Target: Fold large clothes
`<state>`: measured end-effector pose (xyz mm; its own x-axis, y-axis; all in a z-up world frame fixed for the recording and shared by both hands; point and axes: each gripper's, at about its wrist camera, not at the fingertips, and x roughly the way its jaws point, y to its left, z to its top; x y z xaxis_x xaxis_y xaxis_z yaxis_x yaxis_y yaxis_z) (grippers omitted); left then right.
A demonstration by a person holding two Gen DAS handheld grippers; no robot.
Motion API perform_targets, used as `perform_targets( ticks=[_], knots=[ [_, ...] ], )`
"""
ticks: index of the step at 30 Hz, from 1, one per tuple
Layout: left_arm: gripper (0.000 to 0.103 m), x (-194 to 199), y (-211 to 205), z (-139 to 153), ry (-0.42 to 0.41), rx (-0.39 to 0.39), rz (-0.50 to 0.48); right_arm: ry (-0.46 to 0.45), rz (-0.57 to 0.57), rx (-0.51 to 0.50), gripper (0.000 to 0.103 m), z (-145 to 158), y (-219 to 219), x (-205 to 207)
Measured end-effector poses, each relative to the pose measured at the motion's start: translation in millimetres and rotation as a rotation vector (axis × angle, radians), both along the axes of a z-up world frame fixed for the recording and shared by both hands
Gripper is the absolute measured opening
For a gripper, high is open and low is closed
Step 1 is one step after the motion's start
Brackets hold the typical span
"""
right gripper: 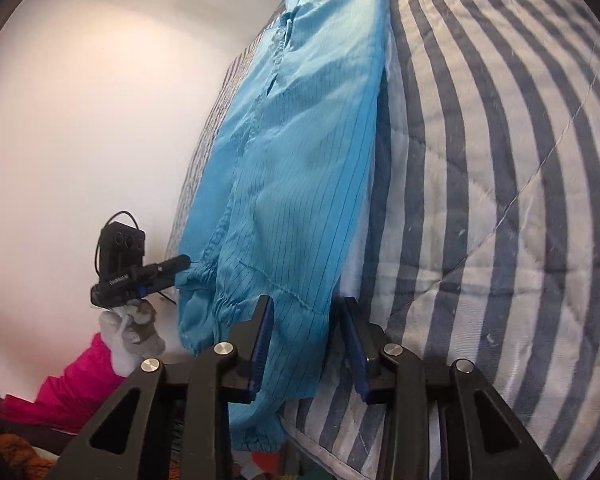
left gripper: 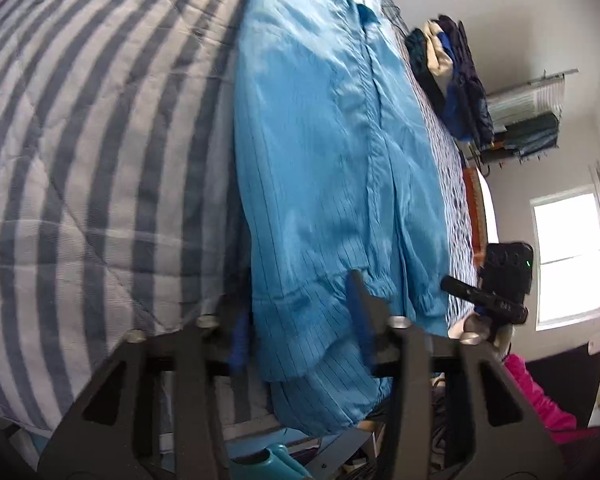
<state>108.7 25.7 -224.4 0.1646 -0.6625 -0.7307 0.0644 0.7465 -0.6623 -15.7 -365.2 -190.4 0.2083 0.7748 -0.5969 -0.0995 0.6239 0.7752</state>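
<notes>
Blue-padded fingers [left gripper: 358, 312] of the left gripper [left gripper: 300, 320] are standing apart, straddling the hem of the coat [left gripper: 320, 152] without closing on it. Fingers [right gripper: 262, 340] of the right gripper [right gripper: 306, 344] are likewise standing apart, with the coat's near corner lying between the pads; whether either pad is touching the cloth cannot be told.

Writing is showing only on the other gripper as seen from the right wrist: a white word on its black handle, too small to read. A green light is glowing on the black box [left gripper: 508, 268] above the right gripper in the left wrist view.

Lying lengthwise on the striped quilt [left gripper: 80, 160], the light blue, pinstriped coat is running away from both cameras, collar at the far end. Its hem and gathered cuffs are hanging over the near bed edge. Quilt is spreading wide and bare on one side of the coat. On the other side only a narrow strip of quilt is showing, with a pile of dark clothes [left gripper: 448, 80] sitting near the far edge. Beyond that are a white wall and a bright window [left gripper: 568, 256]. A pink garment [right gripper: 72, 384] is lying below the bed edge, near the gloved hand [right gripper: 132, 332] holding the left gripper.
</notes>
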Motion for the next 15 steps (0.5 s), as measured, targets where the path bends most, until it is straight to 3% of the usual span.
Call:
perform_targets(
  ticks=[1, 3, 4, 15],
  knots=[
    [0.008, 0.6, -3.4, -2.6, 0.016, 0.004, -0.012, 0.004, -0.001, 0.018, 0.025, -2.7, 1.7, 1.0],
    [0.005, 1.0, -7.0, -1.7, 0.015, 0.003, -0.011, 0.023, 0.010, 0.072, 0.008, -6.1, 3.6, 4.7],
    [0.004, 1.3, -8.2, 1.0, 0.011, -0.009, -0.014, 0.018, 0.001, 0.085, 0.004, -5.5, 3.6, 5.7],
    [0.002, 17.9, -14.5, 63.0, -0.130, -0.113, -0.001, -0.108, -0.049, 0.128, 0.000, 37.1, 5.4, 26.8]
  ],
)
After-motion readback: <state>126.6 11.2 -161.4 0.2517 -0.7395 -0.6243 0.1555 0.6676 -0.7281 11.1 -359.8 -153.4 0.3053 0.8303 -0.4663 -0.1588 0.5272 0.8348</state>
